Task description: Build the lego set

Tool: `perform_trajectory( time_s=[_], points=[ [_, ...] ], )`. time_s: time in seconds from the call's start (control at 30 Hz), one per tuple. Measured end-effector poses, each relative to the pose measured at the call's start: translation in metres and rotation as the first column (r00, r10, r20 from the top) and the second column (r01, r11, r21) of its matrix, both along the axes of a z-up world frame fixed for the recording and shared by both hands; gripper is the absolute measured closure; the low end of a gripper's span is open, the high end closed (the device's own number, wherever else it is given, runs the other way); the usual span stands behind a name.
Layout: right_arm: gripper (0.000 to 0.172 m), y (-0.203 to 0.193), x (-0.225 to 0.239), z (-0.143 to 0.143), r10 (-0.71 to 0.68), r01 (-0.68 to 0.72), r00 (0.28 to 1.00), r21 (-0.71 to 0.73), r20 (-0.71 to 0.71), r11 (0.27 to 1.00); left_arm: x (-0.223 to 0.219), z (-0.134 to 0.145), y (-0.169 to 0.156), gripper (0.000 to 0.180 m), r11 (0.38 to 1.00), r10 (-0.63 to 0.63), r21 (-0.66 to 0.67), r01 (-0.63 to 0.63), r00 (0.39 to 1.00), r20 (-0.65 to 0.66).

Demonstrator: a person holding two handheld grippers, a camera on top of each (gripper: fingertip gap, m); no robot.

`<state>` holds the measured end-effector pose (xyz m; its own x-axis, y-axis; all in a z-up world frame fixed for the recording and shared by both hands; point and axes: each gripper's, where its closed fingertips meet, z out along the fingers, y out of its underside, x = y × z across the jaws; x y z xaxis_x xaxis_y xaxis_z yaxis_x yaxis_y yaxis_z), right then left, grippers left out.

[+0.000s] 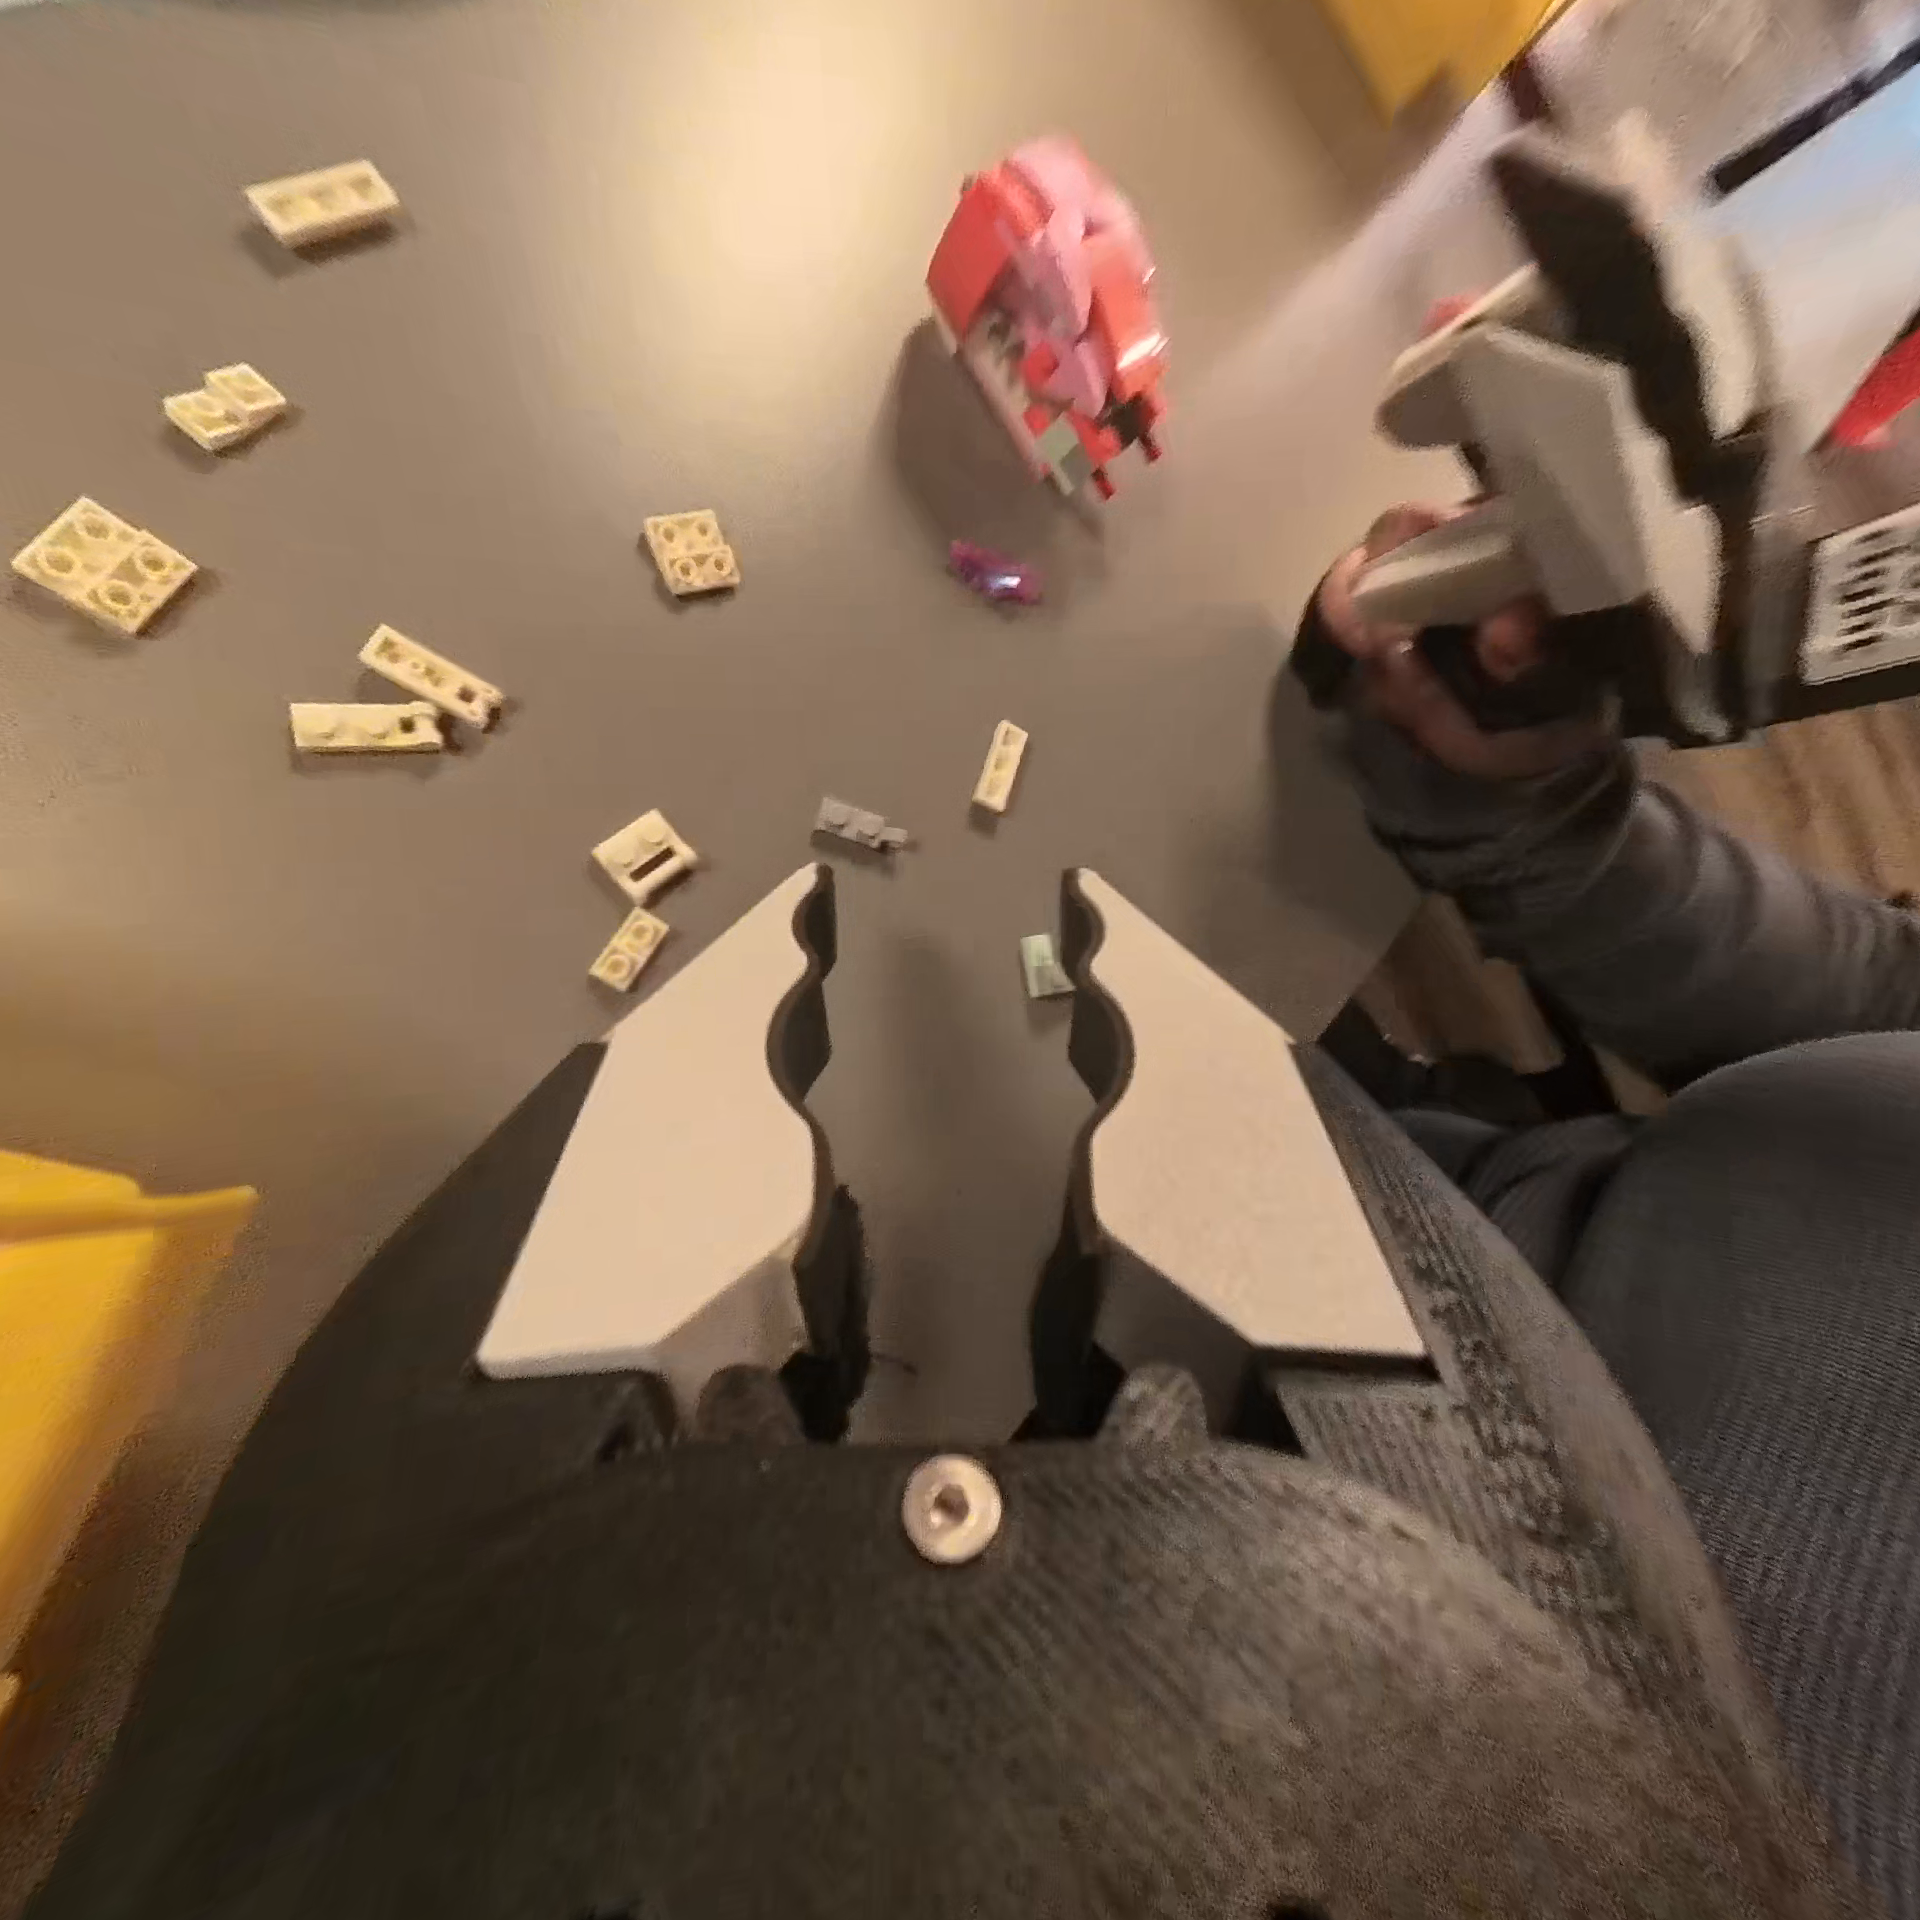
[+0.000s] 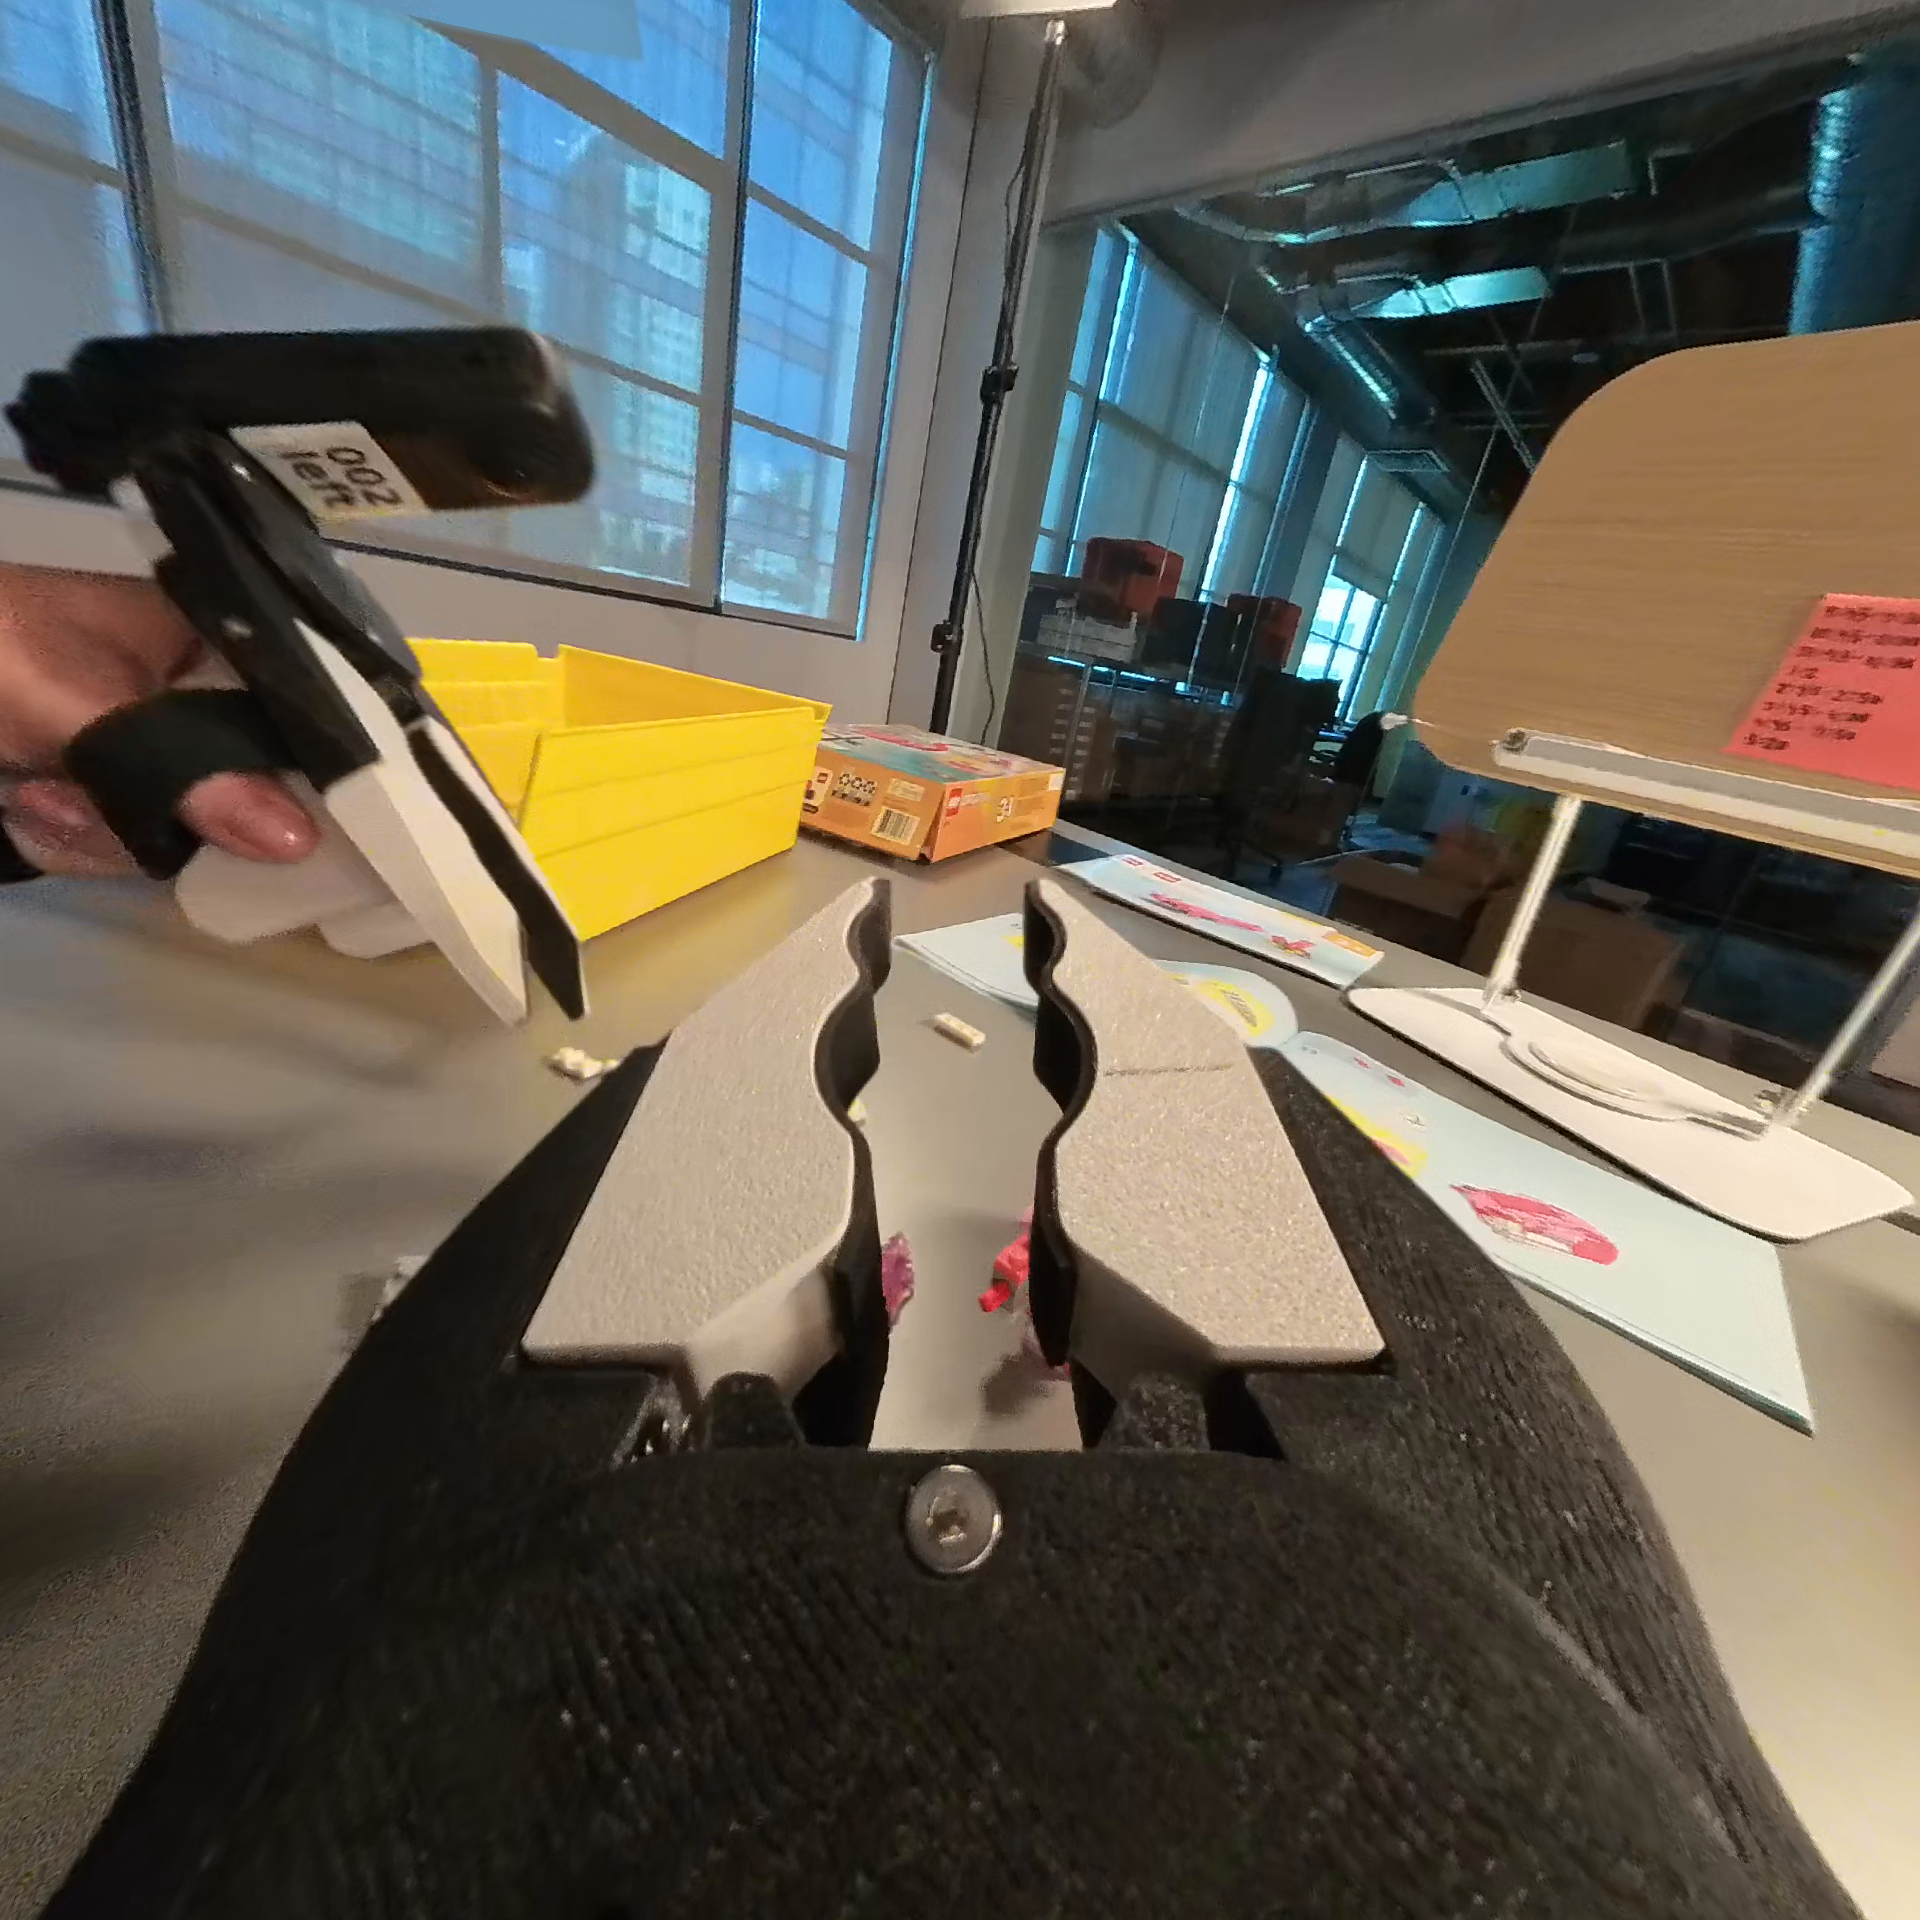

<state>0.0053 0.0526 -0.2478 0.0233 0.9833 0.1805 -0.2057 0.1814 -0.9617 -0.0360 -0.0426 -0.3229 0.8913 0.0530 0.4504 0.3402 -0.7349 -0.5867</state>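
Left gripper (image 1: 948, 883) above the grey table (image 1: 520, 156), fingers wide, nothing between them. Closest: grey piece (image 1: 857, 823) at 12 o'clock, pale green piece (image 1: 1044, 966) beside the right fingertip. Red-pink brick model (image 1: 1049, 322) at 1 o'clock. Right gripper (image 2: 958, 899) narrowly parted, bare; yellow bin (image 2: 665, 769) at 10 o'clock.

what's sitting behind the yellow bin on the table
Behind the yellow bin lies an orange cardboard box, flat on the grey table. The bin hides the box's left end and whatever is behind its own far wall.
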Motion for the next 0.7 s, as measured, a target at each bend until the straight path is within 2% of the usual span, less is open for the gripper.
perform_trajectory(
  time_s=[0.13, 0.3, 0.47, 0.6, 0.7],
  points=[
    [0.149, -0.003, -0.003, -0.004, 0.013, -0.014, 1.000, 0.008, 0.023, 1.000, -0.001, 0.015, 0.000, 0.138, 0.975, 0.044, 0.218, -0.048, 0.999, 0.021],
    [0.151, -0.002, -0.002, -0.004, 0.017, -0.017, 1.000, 0.005, 0.018, 1.000, -0.004, 0.039, 0.009, 0.139, 0.847, 0.091, 0.528, -0.059, 0.995, -0.035],
    [0.152, -0.006, -0.004, -0.005, 0.034, -0.035, 0.999, 0.014, 0.025, 0.999, 0.000, 0.037, 0.015, 0.139, 0.767, 0.110, 0.640, -0.048, 0.992, -0.058],
    [0.152, -0.014, -0.009, -0.007, 0.058, -0.060, 0.998, 0.053, 0.037, 0.997, -0.003, 0.043, 0.012, 0.138, 0.735, 0.078, 0.670, -0.105, 0.994, 0.071],
    [0.154, -0.024, -0.015, -0.004, 0.088, -0.090, 0.996, 0.118, 0.021, 0.989, -0.005, 0.051, 0.007, 0.138, 0.693, 0.060, 0.710, -0.123, 0.992, 0.113]
  ],
)
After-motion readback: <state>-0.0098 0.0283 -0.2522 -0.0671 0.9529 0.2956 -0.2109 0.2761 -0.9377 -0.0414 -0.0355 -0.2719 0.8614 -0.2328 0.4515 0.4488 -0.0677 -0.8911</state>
